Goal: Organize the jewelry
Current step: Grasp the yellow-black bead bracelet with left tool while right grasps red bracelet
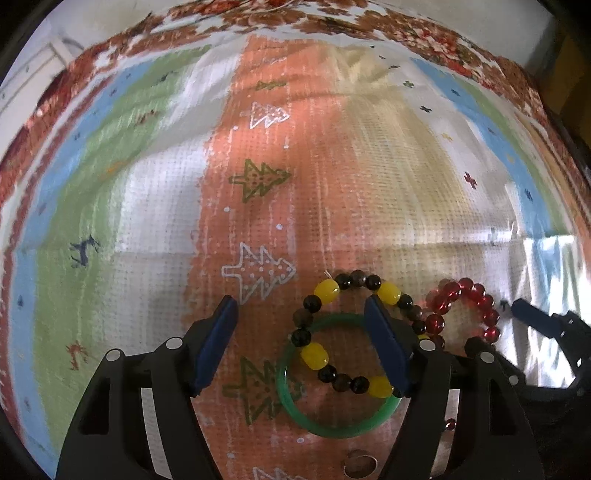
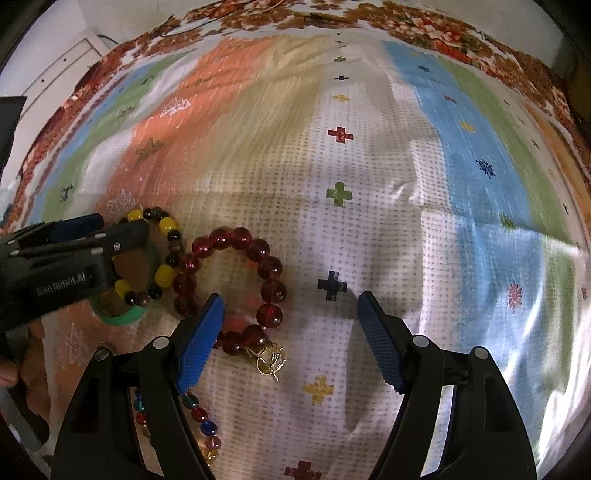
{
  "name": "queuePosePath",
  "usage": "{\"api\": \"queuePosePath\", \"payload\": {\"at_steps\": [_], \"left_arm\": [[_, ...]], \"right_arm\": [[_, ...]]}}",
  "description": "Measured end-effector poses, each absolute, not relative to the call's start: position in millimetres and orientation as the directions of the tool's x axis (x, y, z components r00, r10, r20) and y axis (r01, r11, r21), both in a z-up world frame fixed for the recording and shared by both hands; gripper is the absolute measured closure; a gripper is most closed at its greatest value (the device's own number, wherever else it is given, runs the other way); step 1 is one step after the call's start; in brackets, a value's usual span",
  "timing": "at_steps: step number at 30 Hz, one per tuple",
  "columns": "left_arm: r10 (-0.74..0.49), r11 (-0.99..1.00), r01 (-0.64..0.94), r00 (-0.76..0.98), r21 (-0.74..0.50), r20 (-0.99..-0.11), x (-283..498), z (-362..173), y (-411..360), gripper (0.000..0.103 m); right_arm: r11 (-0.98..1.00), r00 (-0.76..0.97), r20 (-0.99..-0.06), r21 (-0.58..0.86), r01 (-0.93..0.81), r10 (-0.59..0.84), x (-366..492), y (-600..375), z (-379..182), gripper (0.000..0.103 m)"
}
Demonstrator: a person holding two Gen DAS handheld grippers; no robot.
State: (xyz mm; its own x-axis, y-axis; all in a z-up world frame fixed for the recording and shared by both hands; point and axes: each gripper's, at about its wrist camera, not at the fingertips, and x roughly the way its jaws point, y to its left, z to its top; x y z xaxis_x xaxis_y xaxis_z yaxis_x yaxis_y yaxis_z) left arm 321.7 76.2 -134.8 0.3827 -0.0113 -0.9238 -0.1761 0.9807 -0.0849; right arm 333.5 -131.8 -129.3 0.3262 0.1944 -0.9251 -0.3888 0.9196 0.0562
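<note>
A yellow-and-black bead bracelet (image 1: 314, 356) lies partly over a green bangle (image 1: 338, 428) on the striped cloth. My left gripper (image 1: 301, 306) is open above them, its right finger inside the bead bracelet's loop. A red bead bracelet (image 1: 465, 308) lies just to the right. In the right wrist view the red bracelet (image 2: 271, 275) with a gold wire charm (image 2: 271, 358) lies by my open right gripper (image 2: 290, 301), whose left finger overlaps it. The yellow-and-black bracelet (image 2: 164, 275) and green bangle (image 2: 120, 317) sit under the left gripper (image 2: 79, 225).
A multicolour bead bracelet (image 2: 207, 424) lies under the right gripper's left finger. A small silver ring (image 1: 360, 466) lies near the bottom of the left wrist view. The striped cloth (image 2: 406, 221) covers a floral-edged surface (image 1: 258, 14). The right gripper's tip (image 1: 528, 314) shows at right.
</note>
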Motion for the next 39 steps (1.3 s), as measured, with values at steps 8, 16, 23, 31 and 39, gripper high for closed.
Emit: {"api": "queuePosePath", "payload": {"at_steps": [8,16,23,31,39], "left_arm": [[-0.034,0.974,-0.197,0.377,-0.116,-0.926,321.4,-134.4,83.5,0.041],[-0.015,0.966,-0.234,0.372,-0.11,-0.928,320.3,-134.8,92.3,0.072],[0.082,0.988,-0.155,0.362,0.026,-0.929,319.4,-140.5,79.9,0.083],[0.087,0.989,-0.14,0.369,0.037,-0.925,316.9,-136.7,85.1,0.092],[0.043,0.985,-0.17,0.401,-0.028,-0.915,304.4,-112.7,96.8,0.092]], "right_arm": [[0.924,0.336,-0.929,0.019,-0.383,0.159,332.2,-136.0,-130.1,0.046],[0.927,0.335,-0.929,0.019,-0.374,0.155,333.6,-140.4,-129.7,0.063],[0.914,0.332,-0.93,0.009,-0.405,0.156,331.0,-135.6,-129.2,0.087],[0.916,0.319,-0.929,0.048,-0.399,0.188,332.0,-141.1,-126.6,0.089],[0.916,0.332,-0.924,0.043,-0.399,0.188,328.0,-143.5,-116.4,0.089]]}}
